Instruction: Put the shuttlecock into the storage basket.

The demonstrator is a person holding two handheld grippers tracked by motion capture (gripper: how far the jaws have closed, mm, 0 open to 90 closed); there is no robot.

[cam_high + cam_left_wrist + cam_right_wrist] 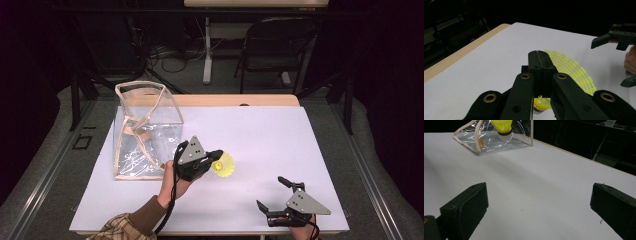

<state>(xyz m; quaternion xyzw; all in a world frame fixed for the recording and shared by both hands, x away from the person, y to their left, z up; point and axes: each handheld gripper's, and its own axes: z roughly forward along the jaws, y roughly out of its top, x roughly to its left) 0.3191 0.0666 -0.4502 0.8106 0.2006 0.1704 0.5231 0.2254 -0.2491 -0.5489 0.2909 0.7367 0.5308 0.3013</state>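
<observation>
left gripper (216, 156) holds a yellow shuttlecock (224, 164) beside the clear bag (145, 131).

Clear pouch (145, 132) on table (280, 135), far left. Shuttlecock (223, 164) just right of pouch, near table centre, in left gripper (216, 156). Right gripper (272, 192) at near right edge, well apart. Folding chair (277, 42) beyond far edge.

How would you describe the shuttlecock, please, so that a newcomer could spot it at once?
On the white table, look just right of the clear plastic bag. There the left gripper is shut on the yellow shuttlecock. Its bright netted skirt is the only vivid colour around.
</observation>
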